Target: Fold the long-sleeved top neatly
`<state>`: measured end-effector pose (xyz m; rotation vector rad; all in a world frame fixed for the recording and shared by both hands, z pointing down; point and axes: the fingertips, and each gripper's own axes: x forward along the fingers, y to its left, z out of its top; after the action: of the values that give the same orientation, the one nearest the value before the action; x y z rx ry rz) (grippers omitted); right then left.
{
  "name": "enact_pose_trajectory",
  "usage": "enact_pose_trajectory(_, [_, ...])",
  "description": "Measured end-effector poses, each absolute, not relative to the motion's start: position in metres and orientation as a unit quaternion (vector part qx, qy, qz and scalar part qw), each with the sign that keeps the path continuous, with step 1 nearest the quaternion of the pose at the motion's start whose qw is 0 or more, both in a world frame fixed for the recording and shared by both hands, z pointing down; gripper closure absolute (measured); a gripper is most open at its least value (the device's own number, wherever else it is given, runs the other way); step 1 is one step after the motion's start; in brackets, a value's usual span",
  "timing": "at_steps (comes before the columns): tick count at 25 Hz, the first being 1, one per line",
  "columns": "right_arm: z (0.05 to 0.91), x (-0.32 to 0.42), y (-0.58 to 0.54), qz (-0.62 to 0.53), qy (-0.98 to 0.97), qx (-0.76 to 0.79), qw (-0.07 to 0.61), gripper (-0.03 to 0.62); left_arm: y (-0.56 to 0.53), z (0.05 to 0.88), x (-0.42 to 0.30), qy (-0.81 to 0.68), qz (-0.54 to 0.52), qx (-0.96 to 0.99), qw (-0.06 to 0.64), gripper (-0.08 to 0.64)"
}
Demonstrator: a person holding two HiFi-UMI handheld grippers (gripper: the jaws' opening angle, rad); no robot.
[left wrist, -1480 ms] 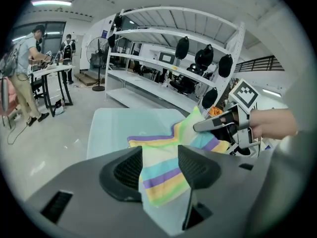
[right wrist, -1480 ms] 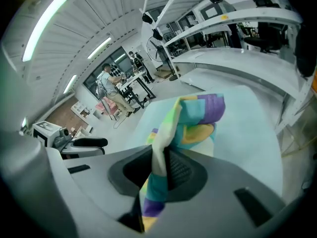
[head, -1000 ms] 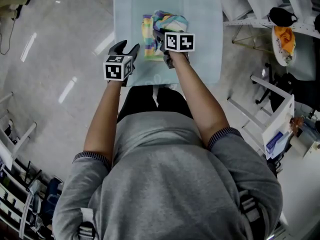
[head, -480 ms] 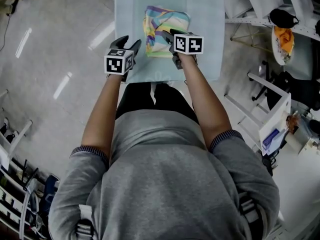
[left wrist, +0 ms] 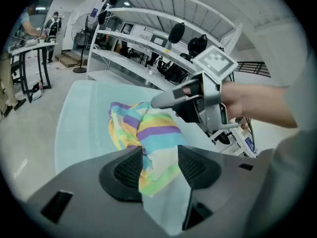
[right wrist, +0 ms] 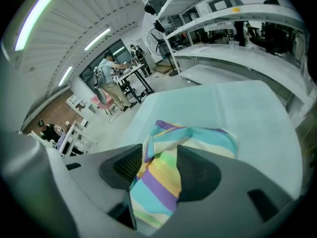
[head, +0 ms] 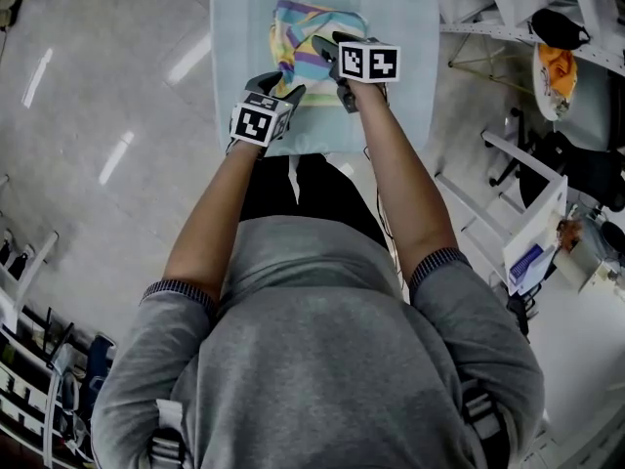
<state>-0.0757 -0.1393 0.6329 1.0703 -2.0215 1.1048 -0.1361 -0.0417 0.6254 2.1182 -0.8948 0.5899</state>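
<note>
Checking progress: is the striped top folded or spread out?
Folded, though loosely: the striped top lies as a small bunched bundle on the table, no sleeves spread.

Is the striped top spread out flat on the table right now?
No, in the head view the striped top sits bunched in a rumpled heap on the table.

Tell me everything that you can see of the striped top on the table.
The striped top is soft cloth in bands of turquoise, purple, yellow, green and cream. It lies bunched in a rumpled bundle, not flat, on the pale blue table, toward its near end. Some of its cloth stands between the jaws of the right gripper, which have just been opening. The left gripper is at its near left edge, jaws apart; whether it touches the cloth I cannot tell.
</note>
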Motion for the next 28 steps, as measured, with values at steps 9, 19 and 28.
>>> enact_pose_trajectory(9, [0.678, -0.112, -0.161, 0.347, -0.761, 0.37, 0.405, 0.376, -0.027, 0.682, -0.113, -0.326, 0.282, 0.814, 0.389, 0.457])
enact_pose_trajectory(19, [0.648, -0.124, -0.172, 0.34, -0.794, 0.351, 0.361, 0.556, -0.015, 0.646, -0.122, -0.323, 0.218, 0.831, 0.397, 0.525])
enact_pose_trajectory(28, [0.657, -0.16, -0.182, 0.361, -0.803, 0.328, 0.343, 0.545, 0.005, 0.653, -0.143, -0.346, 0.196, 0.804, 0.442, 0.525])
